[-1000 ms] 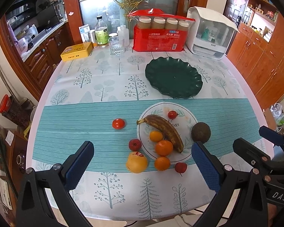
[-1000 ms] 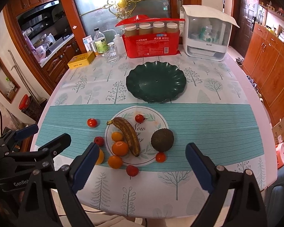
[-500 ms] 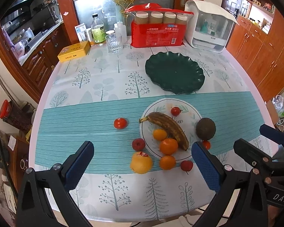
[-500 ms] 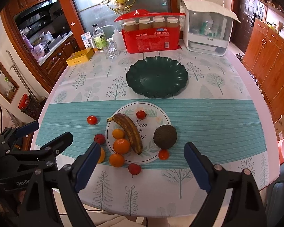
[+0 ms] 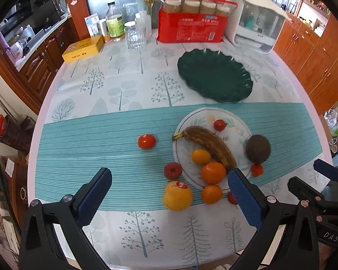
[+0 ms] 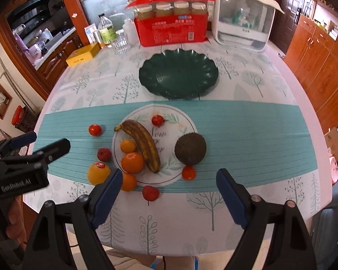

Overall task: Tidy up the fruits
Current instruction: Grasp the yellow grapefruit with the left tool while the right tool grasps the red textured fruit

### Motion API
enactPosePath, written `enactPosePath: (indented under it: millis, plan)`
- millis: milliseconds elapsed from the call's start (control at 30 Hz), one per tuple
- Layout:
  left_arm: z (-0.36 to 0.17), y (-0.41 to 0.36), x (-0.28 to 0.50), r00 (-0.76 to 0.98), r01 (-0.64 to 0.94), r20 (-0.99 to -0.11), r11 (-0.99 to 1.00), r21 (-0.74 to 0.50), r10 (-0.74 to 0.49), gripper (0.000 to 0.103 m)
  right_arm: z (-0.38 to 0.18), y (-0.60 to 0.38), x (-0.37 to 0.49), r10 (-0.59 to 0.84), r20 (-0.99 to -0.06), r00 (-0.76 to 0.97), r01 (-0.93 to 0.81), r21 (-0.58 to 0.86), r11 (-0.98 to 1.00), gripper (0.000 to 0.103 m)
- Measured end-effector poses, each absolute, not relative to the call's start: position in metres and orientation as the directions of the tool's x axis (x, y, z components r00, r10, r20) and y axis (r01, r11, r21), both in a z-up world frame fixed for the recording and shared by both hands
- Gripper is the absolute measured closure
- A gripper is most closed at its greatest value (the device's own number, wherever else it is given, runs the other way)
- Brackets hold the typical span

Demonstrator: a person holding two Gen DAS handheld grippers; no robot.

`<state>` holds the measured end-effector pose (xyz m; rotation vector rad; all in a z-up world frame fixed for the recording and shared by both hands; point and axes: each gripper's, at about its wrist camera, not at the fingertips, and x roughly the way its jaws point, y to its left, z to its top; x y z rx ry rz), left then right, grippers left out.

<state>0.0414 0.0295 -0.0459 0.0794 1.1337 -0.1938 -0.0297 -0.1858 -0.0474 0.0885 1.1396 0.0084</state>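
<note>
Both tools are held above the near table edge with jaws spread wide and nothing gripped: the left gripper and the right gripper. The fruit is clustered on and around the printed white circle of the tablecloth, while the dark green scalloped plate behind it lies bare. A roll-off is judged likely if the round brown avocado-like fruit or small red tomatoes are nudged. The overripe brown banana may be bruised by a hard squeeze.

Reddish-brown wooden cabinets are lining the right wall; a frosted glass door is glowing behind the tree-patterned counter.
</note>
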Motion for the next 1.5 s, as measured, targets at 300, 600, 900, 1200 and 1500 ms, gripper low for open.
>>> enactPosePath:
  millis: [300,600,900,1200,1500]
  plan:
    - [-0.096,0.041,0.054,0.289,0.210,-0.948,0.975,-0.070,-0.130,0.001,-0.088,-0.187,-0.028,0.067,-0.939,0.338,0.082,0.101,0.992,0.027]
    - [-0.148,0.041,0.056,0.176,0.276,-0.977,0.959,-0.069,-0.120,0.003,-0.132,-0.188,-0.030,0.097,-0.964,0.249,0.104,0.126,0.987,0.037]
    - [-0.172,0.040,0.053,0.108,0.274,-0.977,0.950,-0.147,-0.183,0.012,-0.158,-0.169,-0.031,0.185,-0.962,0.203,0.033,0.195,0.980,0.050]
    - [-0.178,0.025,0.054,0.069,0.294,-0.961,0.926,-0.237,-0.268,0.037,-0.181,-0.151,-0.018,0.205,-0.966,0.159,-0.001,0.208,0.978,0.067]
    - [-0.191,0.017,0.057,0.045,0.287,-0.964,0.928,-0.239,-0.262,0.051,-0.187,-0.143,-0.009,0.189,-0.967,0.172,-0.022,0.188,0.982,0.071]
